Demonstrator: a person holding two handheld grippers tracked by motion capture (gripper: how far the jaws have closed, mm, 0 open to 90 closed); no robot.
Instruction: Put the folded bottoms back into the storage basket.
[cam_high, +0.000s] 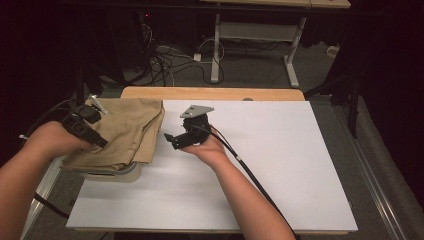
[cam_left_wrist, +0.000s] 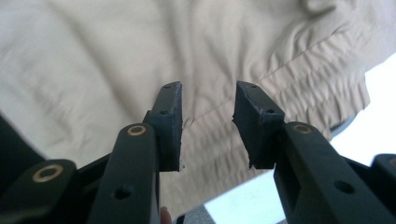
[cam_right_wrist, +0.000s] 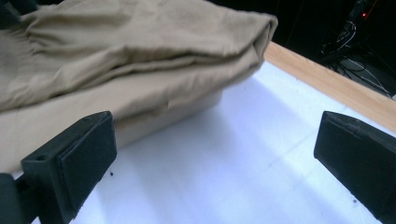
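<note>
I read everything off the folded khaki garment (cam_high: 120, 132), which sits at the near-left corner of the white counter (cam_high: 280, 165), its left part hanging past the counter's edge and resting on a pale tray-like thing (cam_high: 117, 173) that peeks out beneath it. At the garment's left edge I have the left gripper (cam_high: 85, 127) low over the cloth; in the left gripper view its fingers (cam_left_wrist: 169, 123) stand apart with nothing between them, and below them lies a gathered, ribbed band (cam_left_wrist: 299, 93) that looks like an elastic waist. I judge the gripper is there to take that thick band, which gives a firmer hold than a single layer. Just to the right of the garment I hold the right gripper (cam_high: 175, 141) above bare counter, pointed back toward the cloth. The right gripper view shows its fingers (cam_right_wrist: 77, 161) spread wide and empty, facing the garment's rounded fold (cam_right_wrist: 243, 44), near it but not touching. I take it that this hand is set low and level to catch that folded edge while the other holds the waist side.
</note>
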